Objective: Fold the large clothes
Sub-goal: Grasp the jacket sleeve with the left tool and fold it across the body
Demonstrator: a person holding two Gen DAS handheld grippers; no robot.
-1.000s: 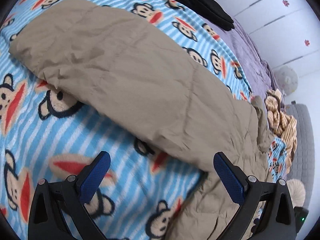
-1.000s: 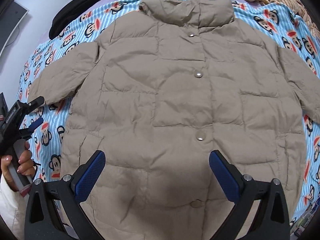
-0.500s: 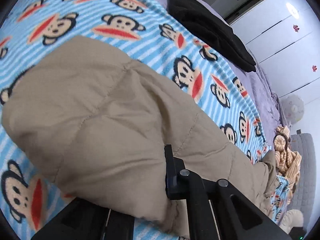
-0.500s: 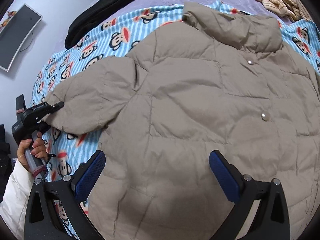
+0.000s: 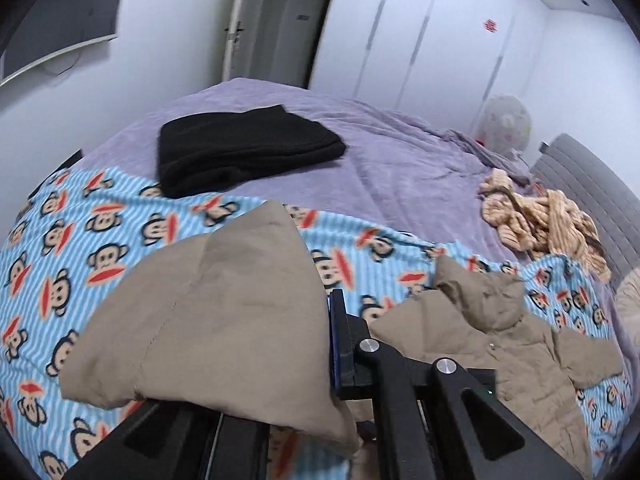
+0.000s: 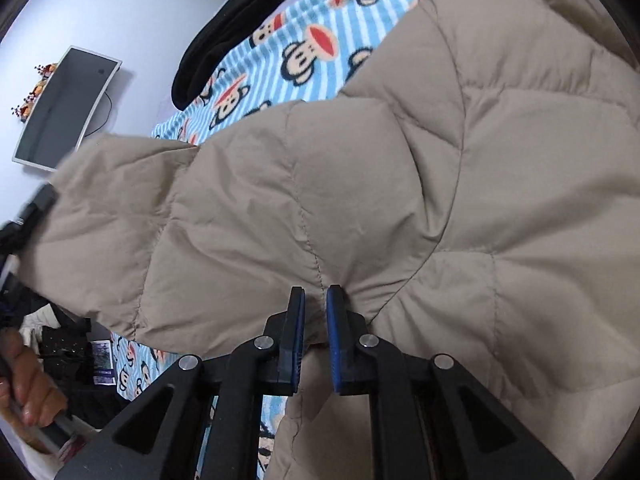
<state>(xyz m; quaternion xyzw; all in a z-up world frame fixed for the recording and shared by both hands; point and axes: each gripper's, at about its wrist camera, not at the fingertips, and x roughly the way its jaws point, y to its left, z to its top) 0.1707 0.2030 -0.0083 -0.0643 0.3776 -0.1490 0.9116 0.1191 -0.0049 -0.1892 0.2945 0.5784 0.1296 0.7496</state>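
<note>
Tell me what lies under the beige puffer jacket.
Under the beige puffer jacket a blue striped monkey-print blanket shows wherever fabric ends, over a purple bedspread. What lies beneath the jacket's body is covered and cannot be seen.

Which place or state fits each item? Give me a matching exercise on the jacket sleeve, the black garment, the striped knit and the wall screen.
Items:
1. jacket sleeve
2. black garment
3. striped knit
4. wall screen

Place or state:
A. crumpled near the grey headboard
B. mounted on the white wall
C. clamped in the left gripper
D. folded, on the purple cover

Pairs: 1-C, 2-D, 3-A, 4-B
</note>
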